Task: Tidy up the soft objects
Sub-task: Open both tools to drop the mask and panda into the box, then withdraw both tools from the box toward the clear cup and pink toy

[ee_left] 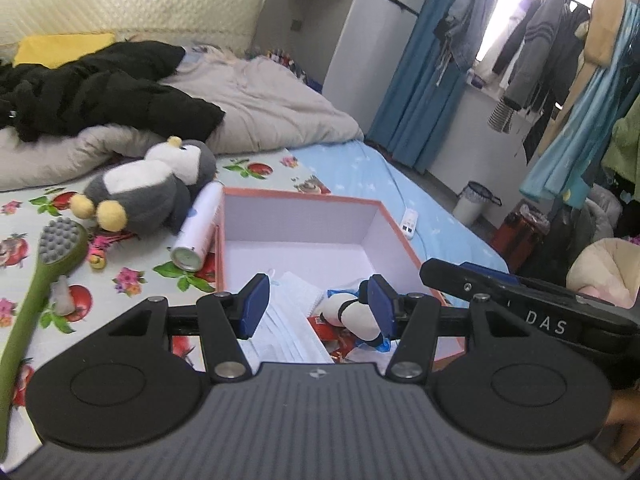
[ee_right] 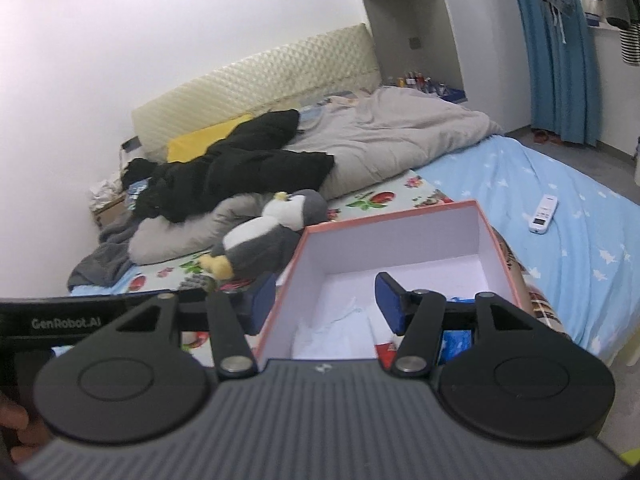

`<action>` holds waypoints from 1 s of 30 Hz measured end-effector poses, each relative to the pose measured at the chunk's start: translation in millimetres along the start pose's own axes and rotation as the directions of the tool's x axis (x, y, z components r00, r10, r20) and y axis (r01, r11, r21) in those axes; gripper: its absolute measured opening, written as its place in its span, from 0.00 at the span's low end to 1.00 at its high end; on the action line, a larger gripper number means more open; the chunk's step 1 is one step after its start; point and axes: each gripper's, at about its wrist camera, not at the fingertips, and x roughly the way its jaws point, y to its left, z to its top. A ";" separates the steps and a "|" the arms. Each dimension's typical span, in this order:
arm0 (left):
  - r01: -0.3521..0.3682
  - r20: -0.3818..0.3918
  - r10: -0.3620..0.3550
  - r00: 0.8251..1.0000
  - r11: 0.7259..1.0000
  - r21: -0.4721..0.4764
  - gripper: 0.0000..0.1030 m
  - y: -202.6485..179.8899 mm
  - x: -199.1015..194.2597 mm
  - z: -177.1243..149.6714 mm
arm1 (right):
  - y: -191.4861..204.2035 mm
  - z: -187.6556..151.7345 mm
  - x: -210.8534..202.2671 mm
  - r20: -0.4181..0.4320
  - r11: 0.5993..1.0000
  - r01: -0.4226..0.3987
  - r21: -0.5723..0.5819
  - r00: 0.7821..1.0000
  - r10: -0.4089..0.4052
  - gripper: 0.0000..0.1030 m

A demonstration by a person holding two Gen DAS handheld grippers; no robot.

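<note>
Both grippers hover over the bed, above the near end of the box. The left gripper point(ee_left: 316, 307) has its jaws parted with nothing pinched between them, and the right gripper point(ee_right: 326, 304) stands released too, its pads spread across the box's near corner and clear of everything.

The likely next soft thing is the plush penguin point(ee_left: 152, 188). It lies on its side on the flowered sheet point(ee_left: 132, 280), just left of the box point(ee_left: 396, 236) and touching the spray can point(ee_left: 198, 228) that rests along the box's left wall. That toy looks light and squashy, with nothing to break. Its fur will slip a little under flat pads, so I'd judge the grey body the best place to bite, squeezing deep into the stuffing. The round head or a yellow foot might slide out or let it dangle.

Now the box: pink outside, white inside, open on top. At its near end lies a stack of face masks point(ee_left: 288, 332). Beside that sits a small white and black soft toy point(ee_left: 352, 314) and some red and blue wrappers I cannot make out. The far half is bare, and it looks roomy enough for the penguin.

A green long-handled brush point(ee_left: 48, 268) lies at the far left of the sheet. It looks hard, so it is no business of ours.
</note>
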 end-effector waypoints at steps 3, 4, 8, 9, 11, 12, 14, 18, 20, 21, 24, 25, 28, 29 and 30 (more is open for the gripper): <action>-0.015 0.021 0.016 1.000 1.000 -0.010 0.59 4.0 -20.1 -5.0 | 10.6 -0.1 -10.1 0.004 1.000 -0.025 -0.011 1.000 0.025 0.56; -0.023 0.026 0.023 0.999 1.000 -0.013 0.59 5.7 -26.2 -6.7 | 13.9 -0.9 -11.8 0.004 0.999 -0.033 -0.016 0.999 0.033 0.56; -0.075 0.042 0.076 0.996 0.997 -0.031 0.59 17.1 -51.0 -15.6 | 30.1 -4.4 -18.7 -0.004 0.996 -0.073 -0.050 0.997 0.073 0.56; -0.086 0.046 0.088 0.995 0.996 -0.036 0.59 20.7 -57.1 -18.3 | 34.3 -5.2 -19.1 -0.009 0.995 -0.083 -0.061 0.997 0.082 0.56; -0.116 0.048 0.119 0.992 0.992 -0.057 0.59 29.5 -69.3 -24.7 | 41.8 -7.4 -19.5 -0.024 0.991 -0.103 -0.083 0.995 0.101 0.56; -0.126 0.050 0.129 0.990 0.990 -0.069 0.59 34.1 -74.2 -27.9 | 45.8 -9.0 -18.9 -0.035 0.989 -0.113 -0.091 0.993 0.111 0.56; -0.144 0.054 0.150 0.987 0.985 -0.098 0.59 43.4 -84.9 -33.9 | 53.4 -12.5 -18.4 -0.049 0.985 -0.137 -0.102 0.990 0.132 0.57; -0.181 0.055 0.189 0.980 0.974 -0.134 0.59 59.6 -103.2 -47.6 | 69.0 -20.6 -17.0 -0.075 0.979 -0.170 -0.115 0.984 0.162 0.56; -0.195 0.050 0.204 0.978 0.969 -0.153 0.59 67.6 -110.7 -54.3 | 76.6 -23.9 -16.5 -0.086 0.975 -0.185 -0.121 0.981 0.175 0.57; -0.202 0.048 0.212 0.976 0.966 -0.162 0.59 71.0 -113.9 -57.6 | 80.6 -25.7 -15.8 -0.094 0.973 -0.192 -0.127 0.979 0.181 0.57; -0.232 0.044 0.243 0.969 0.956 -0.179 0.59 79.4 -122.4 -68.7 | 93.6 -32.4 -14.7 -0.115 0.966 -0.212 -0.150 0.974 0.196 0.56; -0.242 0.042 0.254 0.966 0.952 -0.185 0.59 82.6 -125.6 -73.6 | 98.0 -34.8 -13.8 -0.122 0.963 -0.221 -0.157 0.972 0.203 0.56; -0.268 0.036 0.281 0.959 0.940 -0.209 0.59 91.0 -130.6 -85.7 | 110.5 -43.5 -10.1 -0.147 0.955 -0.242 -0.171 0.965 0.218 0.56; -0.277 0.033 0.291 0.956 0.935 -0.221 0.59 94.6 -133.3 -90.9 | 114.7 -47.1 -7.4 -0.162 0.951 -0.255 -0.174 0.960 0.228 0.56; -0.282 0.032 0.297 0.954 0.931 -0.233 0.59 98.1 -133.8 -94.8 | 118.5 -50.5 -4.9 -0.177 0.948 -0.266 -0.176 0.956 0.235 0.56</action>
